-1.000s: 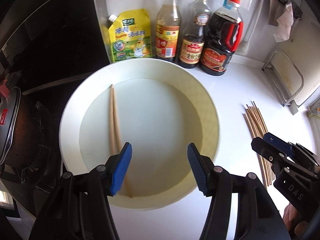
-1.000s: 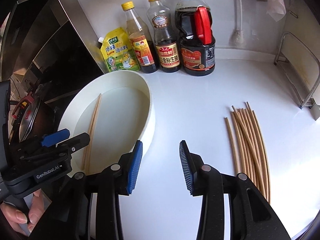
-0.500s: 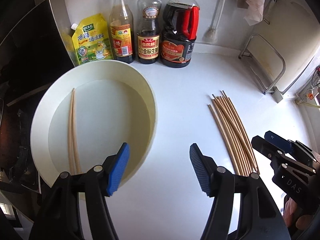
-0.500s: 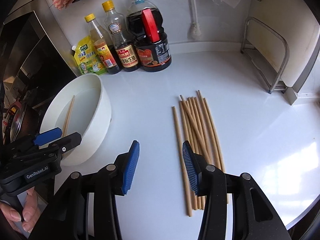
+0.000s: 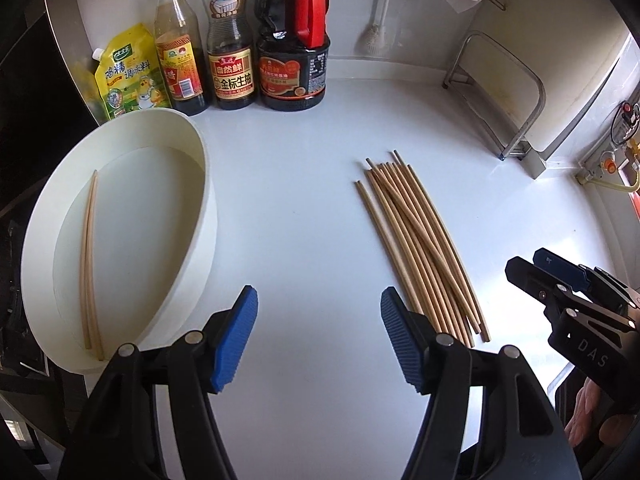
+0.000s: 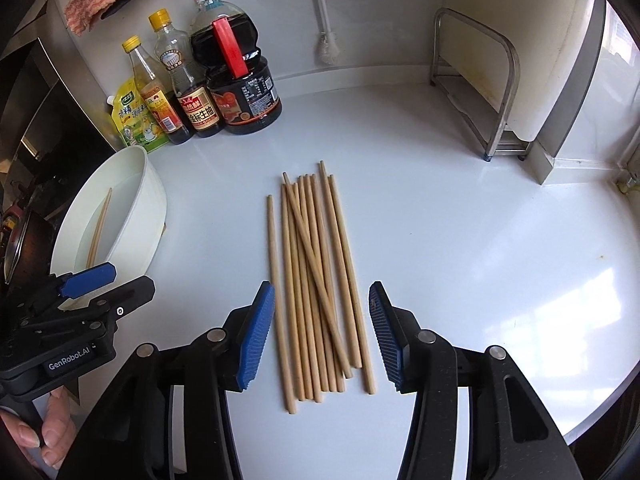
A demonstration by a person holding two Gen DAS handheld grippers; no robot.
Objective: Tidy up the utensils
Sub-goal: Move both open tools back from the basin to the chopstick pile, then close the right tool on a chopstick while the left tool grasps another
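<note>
- The counter [image 6: 460, 240] fills both views now. A second ago each camera was centred on or near the basin; both have swung right across the white top, away from it.
- The basin [image 5: 208, 216] sits at the left edge, by the stove, with the bottles [image 5: 234, 40] behind it. One pair [image 5: 89, 256] of chopsticks lies inside along its far wall, where it lay a second ago. I take it as the one pair sorted so far.
- The pile [image 6: 316, 280] of loose chopsticks lies on the bare counter, well apart from the basin, roughly parallel with one stick crossing the others. It has gone from the right margin of the right view to dead centre.
- The right gripper [image 6: 322, 336] hangs over the near ends of the pile, fingers wide and empty, straddling most of the sticks. Whether the pads touch wood I cannot tell.
- The left gripper [image 5: 316, 336] is also spread wide and empty, over bare counter between basin and pile, its right finger [image 5: 400, 340] just beside the near stick ends.
- My reading: a drop-off is over and the next pick is being lined up. Straddling the whole pile risks taking too many.
</note>
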